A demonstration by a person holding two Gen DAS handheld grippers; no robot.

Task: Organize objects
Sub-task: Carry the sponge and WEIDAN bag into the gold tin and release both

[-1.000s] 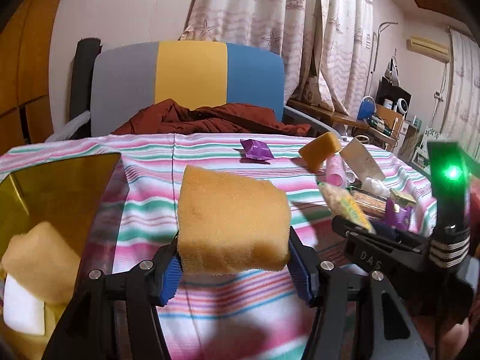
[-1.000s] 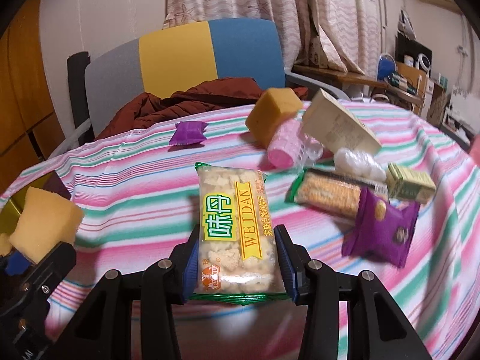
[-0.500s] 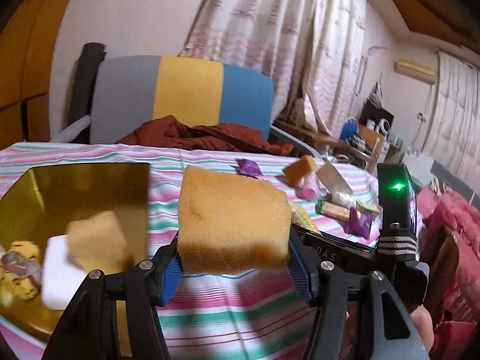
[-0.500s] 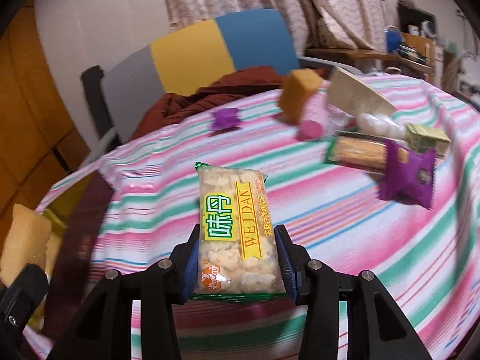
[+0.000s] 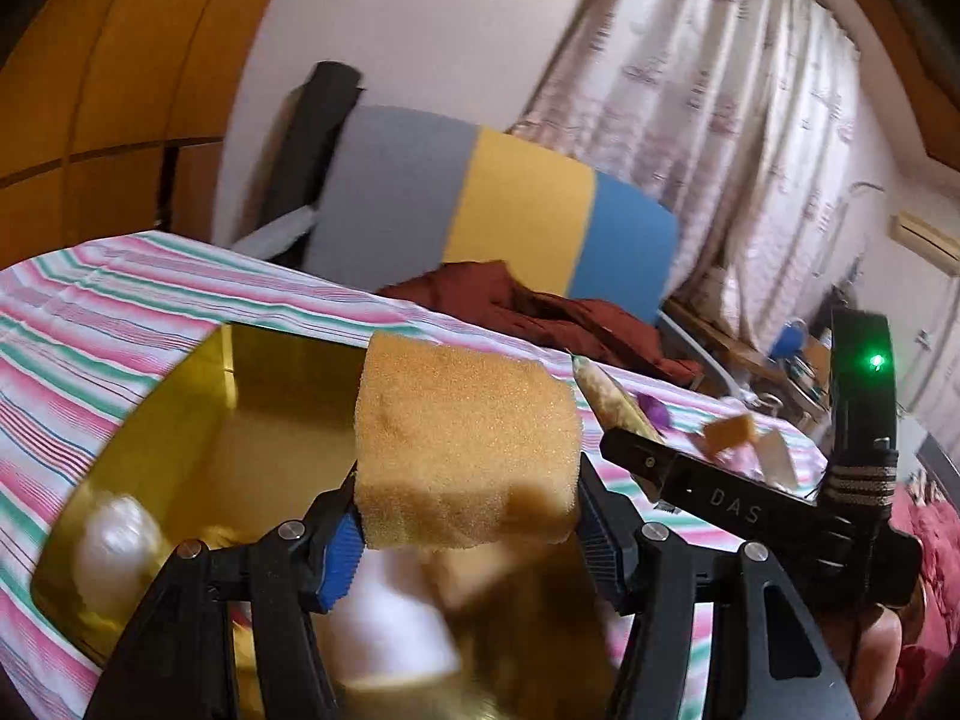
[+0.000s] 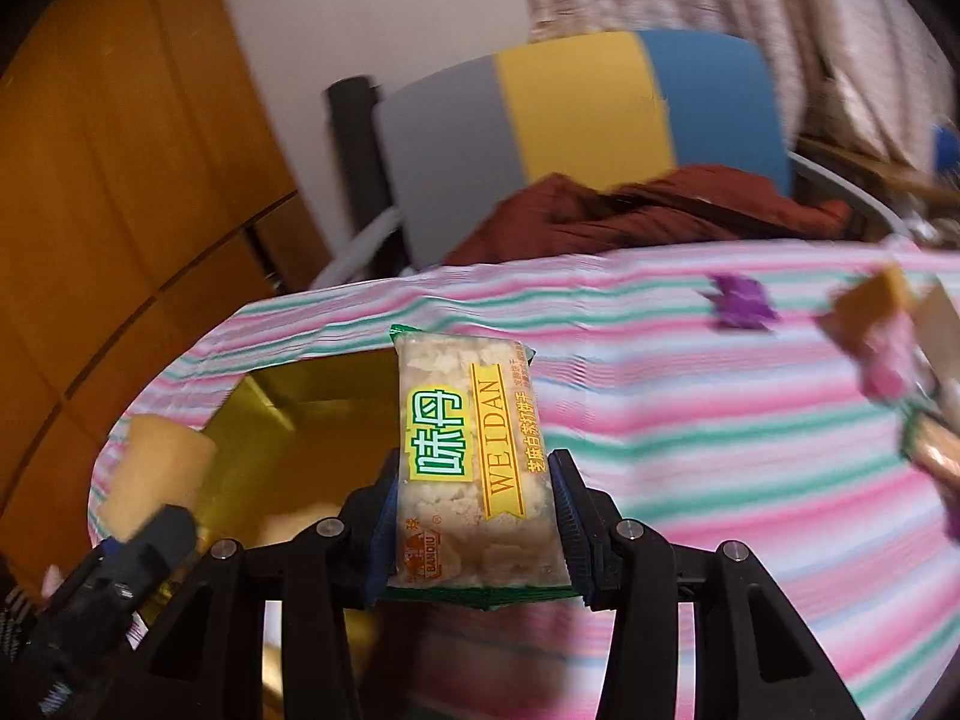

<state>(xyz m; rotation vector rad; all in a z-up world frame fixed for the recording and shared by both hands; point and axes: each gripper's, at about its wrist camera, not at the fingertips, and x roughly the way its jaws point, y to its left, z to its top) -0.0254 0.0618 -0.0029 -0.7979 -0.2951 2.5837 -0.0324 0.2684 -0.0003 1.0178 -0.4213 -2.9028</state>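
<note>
Two loads are in my grip: my left gripper is closed on a yellow sponge above the gold tray, and my right gripper is closed on one cracker packet beside it. I judge this the carrying step; next I must lower and release. One more sponge and one purple wrapper lie far on the striped cloth.
</note>
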